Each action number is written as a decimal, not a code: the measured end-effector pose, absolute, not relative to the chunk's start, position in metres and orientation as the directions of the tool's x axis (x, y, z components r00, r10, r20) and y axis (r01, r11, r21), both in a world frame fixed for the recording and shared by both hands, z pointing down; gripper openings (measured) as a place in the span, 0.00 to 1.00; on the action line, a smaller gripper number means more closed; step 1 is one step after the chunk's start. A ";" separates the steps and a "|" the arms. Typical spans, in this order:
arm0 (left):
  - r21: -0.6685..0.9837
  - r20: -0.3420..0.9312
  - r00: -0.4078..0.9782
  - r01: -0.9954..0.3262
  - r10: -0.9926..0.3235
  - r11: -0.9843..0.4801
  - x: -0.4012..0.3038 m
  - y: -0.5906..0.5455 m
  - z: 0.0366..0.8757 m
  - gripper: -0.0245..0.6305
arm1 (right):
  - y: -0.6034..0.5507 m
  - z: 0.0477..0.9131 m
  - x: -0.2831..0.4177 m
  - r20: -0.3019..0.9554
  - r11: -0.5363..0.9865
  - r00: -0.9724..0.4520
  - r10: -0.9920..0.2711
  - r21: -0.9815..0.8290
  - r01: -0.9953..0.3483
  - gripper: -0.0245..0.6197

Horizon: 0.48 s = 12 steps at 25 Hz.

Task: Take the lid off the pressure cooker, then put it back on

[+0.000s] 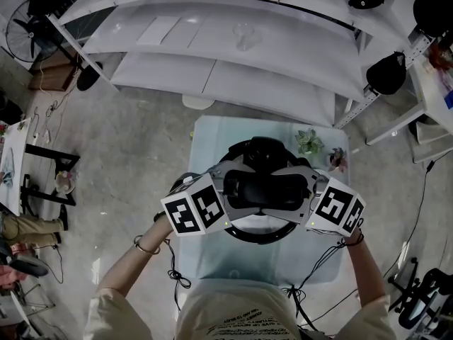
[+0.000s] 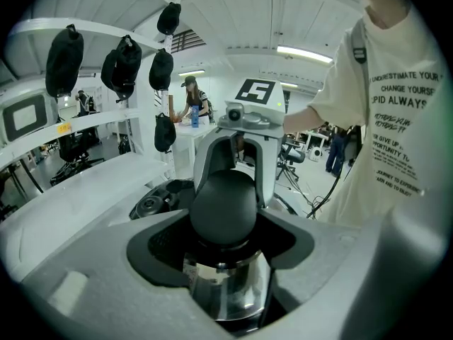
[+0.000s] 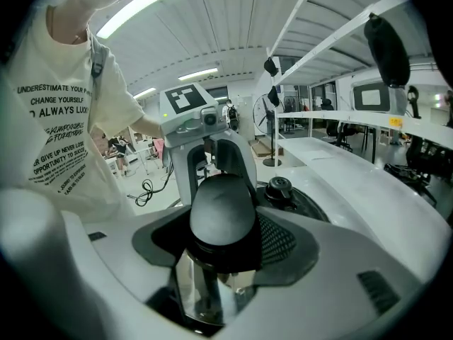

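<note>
The left gripper (image 2: 225,222) has its fingers (image 2: 92,275) set wide and clasped on a black side handle (image 2: 223,207) of the pressure cooker (image 1: 262,234). The cooker stands on the bench (image 1: 212,140) with its lid (image 3: 308,205) on. The right gripper (image 3: 223,225) clasps the opposite handle (image 3: 221,214). An uneven twist could slip the rounded handles or drag the pot. The lid's lock is hidden.

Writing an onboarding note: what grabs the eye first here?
The black-lidded pressure cooker at the centre of the small table, clamped from both sides: the left gripper is shut on its left side handle, the right gripper on its right side handle. Each gripper view shows the other gripper opposite.
</note>
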<state>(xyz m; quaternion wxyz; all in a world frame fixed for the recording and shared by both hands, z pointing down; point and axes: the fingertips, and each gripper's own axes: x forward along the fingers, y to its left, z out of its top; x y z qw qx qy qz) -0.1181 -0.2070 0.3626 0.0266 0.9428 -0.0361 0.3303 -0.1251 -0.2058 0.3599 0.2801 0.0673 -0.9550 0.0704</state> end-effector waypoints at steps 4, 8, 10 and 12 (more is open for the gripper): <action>0.027 0.615 0.787 -0.087 -0.052 -0.996 -0.118 -0.207 0.363 0.48 | -0.206 0.360 -0.125 0.545 0.982 -0.834 -0.082 -0.101 -0.162 0.47; 0.028 0.603 0.796 -0.090 -0.055 -0.996 -0.117 -0.207 0.362 0.48 | -0.206 0.360 -0.124 0.547 0.981 -0.834 -0.080 -0.105 -0.163 0.47; 0.028 0.593 0.803 -0.095 -0.060 -0.995 -0.117 -0.207 0.362 0.48 | -0.206 0.360 -0.124 0.547 0.981 -0.833 -0.080 -0.106 -0.163 0.47; 0.026 0.584 0.809 -0.099 -0.066 -0.995 -0.117 -0.207 0.362 0.48 | -0.206 0.360 -0.125 0.547 0.981 -0.833 -0.079 -0.106 -0.162 0.47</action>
